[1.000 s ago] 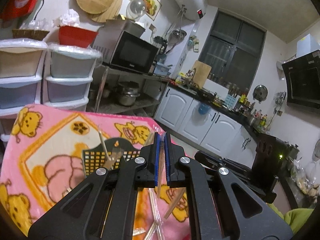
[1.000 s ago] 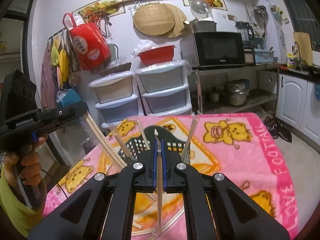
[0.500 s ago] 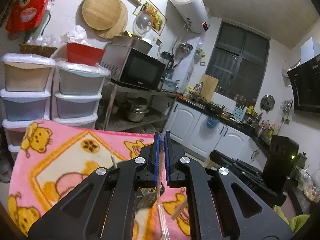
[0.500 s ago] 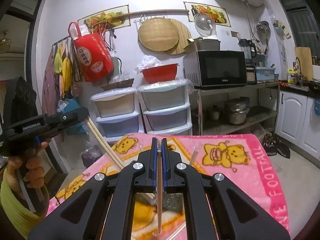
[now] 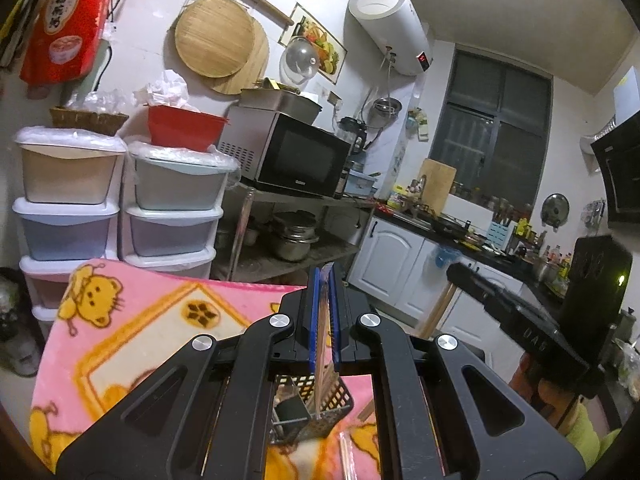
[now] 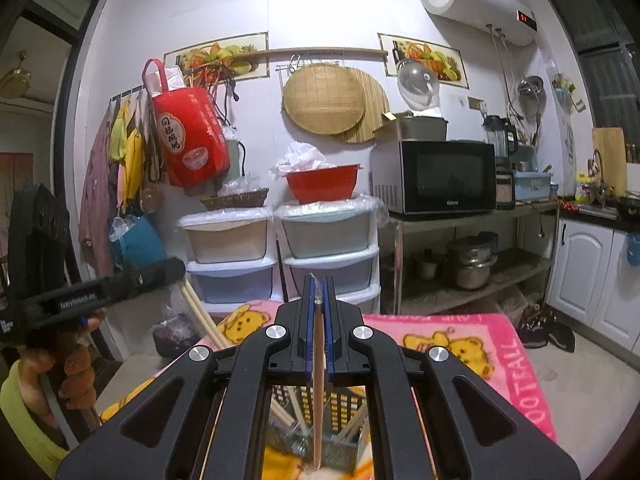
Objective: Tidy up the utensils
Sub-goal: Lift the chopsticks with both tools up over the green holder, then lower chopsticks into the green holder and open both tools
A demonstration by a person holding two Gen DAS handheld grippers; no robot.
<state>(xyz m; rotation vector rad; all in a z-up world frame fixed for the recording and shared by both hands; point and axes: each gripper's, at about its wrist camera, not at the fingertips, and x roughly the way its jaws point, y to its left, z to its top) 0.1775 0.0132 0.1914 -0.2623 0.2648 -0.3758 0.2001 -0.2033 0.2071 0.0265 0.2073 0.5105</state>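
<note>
Below both our grippers stood the black mesh basket on the pink blanket. Our right gripper was clamped on one wooden chopstick; our left gripper pinched a wrapped chopstick.

**Both grippers closed and held nearly level**

The left gripper points slightly downward, its two blue-padded jaws pressed together on a thin wooden stick. The right gripper has the same pose, jaws clamped on a stick of its own. A hand with a yellow-green sleeve grips the left handle, seen off to the right gripper's left side.
</note>
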